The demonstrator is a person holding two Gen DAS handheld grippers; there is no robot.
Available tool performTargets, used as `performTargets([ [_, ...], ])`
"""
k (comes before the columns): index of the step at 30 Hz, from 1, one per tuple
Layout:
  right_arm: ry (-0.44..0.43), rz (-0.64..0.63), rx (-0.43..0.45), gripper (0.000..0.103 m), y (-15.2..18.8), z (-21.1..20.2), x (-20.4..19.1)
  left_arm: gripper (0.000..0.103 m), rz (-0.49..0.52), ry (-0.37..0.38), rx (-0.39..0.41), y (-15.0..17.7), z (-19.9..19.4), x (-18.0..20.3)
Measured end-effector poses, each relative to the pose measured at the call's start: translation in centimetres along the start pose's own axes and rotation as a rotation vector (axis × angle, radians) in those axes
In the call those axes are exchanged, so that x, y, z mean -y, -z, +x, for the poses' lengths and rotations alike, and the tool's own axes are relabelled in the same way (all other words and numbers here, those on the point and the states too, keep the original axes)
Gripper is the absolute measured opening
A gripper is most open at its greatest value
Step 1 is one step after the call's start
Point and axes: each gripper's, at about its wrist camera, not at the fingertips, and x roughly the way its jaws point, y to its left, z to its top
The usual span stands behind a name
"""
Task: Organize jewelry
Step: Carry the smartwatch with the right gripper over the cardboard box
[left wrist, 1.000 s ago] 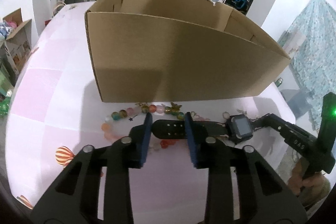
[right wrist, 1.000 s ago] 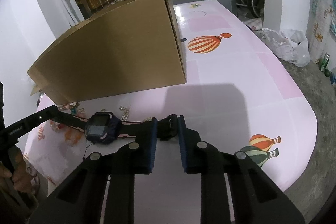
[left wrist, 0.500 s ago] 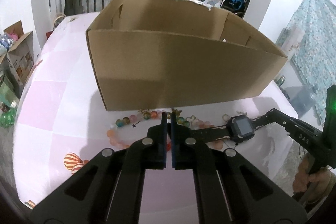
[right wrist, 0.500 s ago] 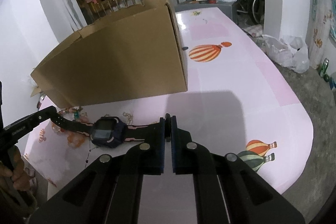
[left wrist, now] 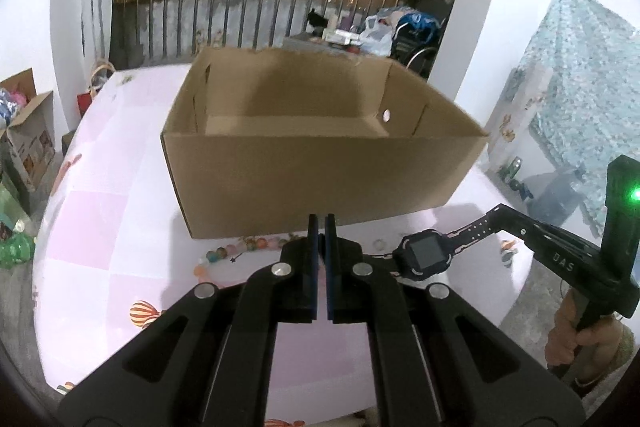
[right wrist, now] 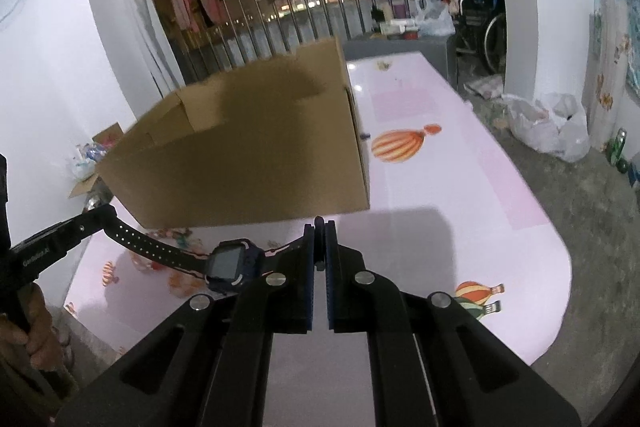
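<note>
A dark blue smartwatch (left wrist: 426,254) with a black and pink strap hangs stretched between my two grippers, above the pink table. My left gripper (left wrist: 319,223) is shut on one strap end; most of that end is hidden behind its fingers. My right gripper (right wrist: 319,227) is shut on the other strap end, whose tip shows between the pads. In the right wrist view the watch (right wrist: 234,263) sits just left of the fingers, and the left gripper (right wrist: 106,217) pinches the perforated strap. An open cardboard box (left wrist: 320,163) stands right behind. A bead bracelet (left wrist: 236,249) lies at its base.
The pink tablecloth (right wrist: 440,187) carries balloon prints. A person's hand (left wrist: 580,339) grips the right gripper's handle at the table's right edge. Small trinkets (left wrist: 506,251) lie near that edge. Railings, hung clothes, floor clutter and a white plastic bag (right wrist: 552,127) surround the table.
Both grippers closed on the strap ends, then rose, lifting the watch off the table. The box's inside has come into the left wrist view.
</note>
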Motion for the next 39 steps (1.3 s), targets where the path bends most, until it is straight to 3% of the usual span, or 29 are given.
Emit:
performTargets([
  [12, -0.06, -0.065, 0.156, 0.005, -3.5, -5.0, -1.8, 0.002, 0.047, 0.036, 0.151, -3.1, -6.1, 1.7],
  [18, -0.12, -0.135, 0.227, 0.005, -9.0, -5.2, -3.1, 0.002, 0.105, 0.029, 0.244, -6.9, -8.1, 2.2],
  [22, -0.168, -0.151, 0.19, 0.005, -14.2, -2.1, -3.5, 0.002, 0.138, -0.002, 0.256, -10.7, -6.8, 2.2],
  [26, -0.194, -0.124, 0.055, 0.005, -18.3, 4.3, -3.5, 0.002, 0.138, -0.043, 0.175, -14.1, -2.2, 1.0],
  [30, -0.179, -0.088, -0.113, 0.005, -20.2, 12.1, -3.3, 0.002, 0.135, -0.104, 0.03, -16.2, 4.4, -0.7],
  [35, -0.13, -0.07, -0.282, 0.005, -20.8, 19.1, -2.9, 0.002, 0.128, -0.168, -0.166, -17.5, 11.9, -3.2],
  [39, -0.1, -0.082, -0.369, 0.005, -20.6, 21.8, -3.2, 0.002, 0.139, -0.198, -0.257, -18.1, 14.7, -3.8],
])
